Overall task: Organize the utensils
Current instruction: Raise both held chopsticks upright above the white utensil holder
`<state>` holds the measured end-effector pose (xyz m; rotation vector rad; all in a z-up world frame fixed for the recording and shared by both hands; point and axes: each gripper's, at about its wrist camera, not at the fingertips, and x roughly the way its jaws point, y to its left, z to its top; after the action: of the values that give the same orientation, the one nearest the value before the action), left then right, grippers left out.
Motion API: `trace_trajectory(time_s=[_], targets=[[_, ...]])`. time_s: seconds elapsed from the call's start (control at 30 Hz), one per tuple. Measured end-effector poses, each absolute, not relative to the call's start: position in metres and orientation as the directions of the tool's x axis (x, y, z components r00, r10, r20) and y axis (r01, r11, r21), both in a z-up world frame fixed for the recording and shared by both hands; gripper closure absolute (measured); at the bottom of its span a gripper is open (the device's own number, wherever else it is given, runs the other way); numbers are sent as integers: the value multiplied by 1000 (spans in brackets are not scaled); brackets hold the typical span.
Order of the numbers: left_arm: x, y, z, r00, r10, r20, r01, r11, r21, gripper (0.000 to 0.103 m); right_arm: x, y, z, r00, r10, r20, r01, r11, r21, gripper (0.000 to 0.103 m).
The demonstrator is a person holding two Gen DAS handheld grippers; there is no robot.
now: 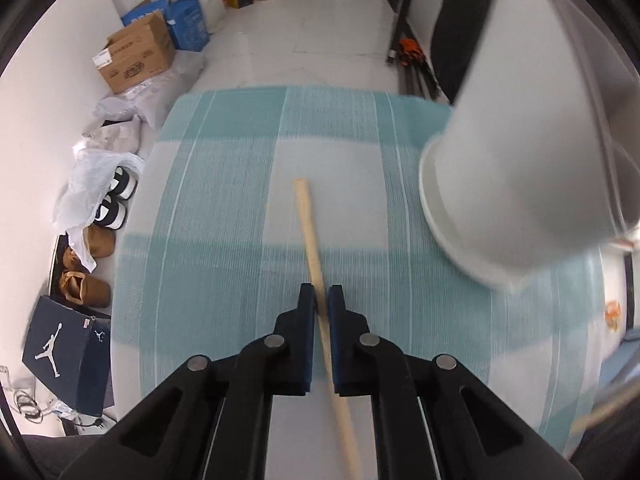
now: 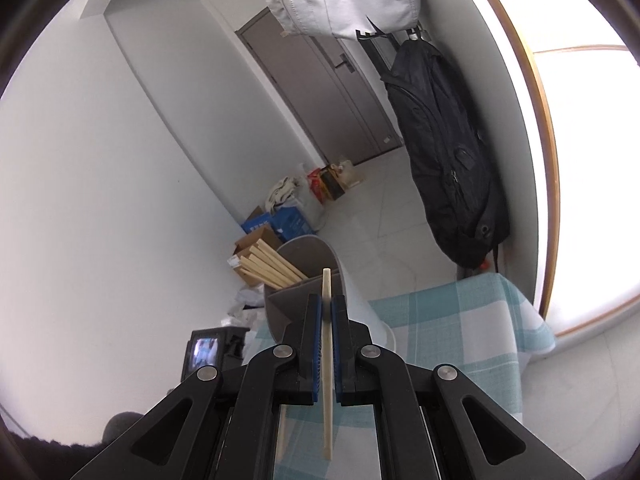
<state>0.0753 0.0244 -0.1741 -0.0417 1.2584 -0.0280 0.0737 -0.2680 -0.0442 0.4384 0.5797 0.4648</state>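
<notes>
**One chopstick clenched in each pair of tongs**

In the left wrist view, the left tongs [image 1: 321,294] are closed on a wooden chopstick [image 1: 310,232], which is held above the checked cloth of the desk [image 1: 224,208]. A white holder [image 1: 516,184] is seen blurred and tilted at the right, its inside hidden.

Only in the right wrist view is the inside shown: the right tongs [image 2: 327,304] are clenched on a second chopstick [image 2: 327,284], just in front of the divided holder [image 2: 304,276], where several chopsticks [image 2: 272,266] are leaned in the far compartment.

On the floor at the left, a dark shoe box [image 1: 60,348] with the Jordan jumping figure is seen; the print on the cardboard box [image 1: 136,54] cannot be read.
</notes>
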Motion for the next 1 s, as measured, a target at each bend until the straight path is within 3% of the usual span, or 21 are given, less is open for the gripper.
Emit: trace_trajectory(time_s=[0.2,0.4,0.53,0.67,0.8,0.87,1.0], targets=[[45,12,-171,227,-181,-957,113,981,-158,101,72,-260,-52,726,540,-427,-295,804,516,99],[59,3,-169,184,-165,-969,94,984,-150,100,69,-255,-52,725,541,-426,-310,809,499,99],[70,-8,-168,209,-150,-966,115,985,-128,84,67,-257,-53,728,535,-429,-305,812,497,99],[81,-27,-170,248,-55,-967,154,988,-17,80,67,-260,-53,734,529,-426,-296,814,500,99],[89,-29,-170,274,-48,-960,141,990,-9,83,66,-262,-53,740,524,-423,-291,815,501,99],[90,-28,-170,280,-55,-958,132,991,-18,101,66,-262,-53,741,522,-424,-289,816,500,99],[88,-15,-163,312,-73,-947,119,992,-37,101,66,-262,-53,742,519,-424,-288,819,497,99]])
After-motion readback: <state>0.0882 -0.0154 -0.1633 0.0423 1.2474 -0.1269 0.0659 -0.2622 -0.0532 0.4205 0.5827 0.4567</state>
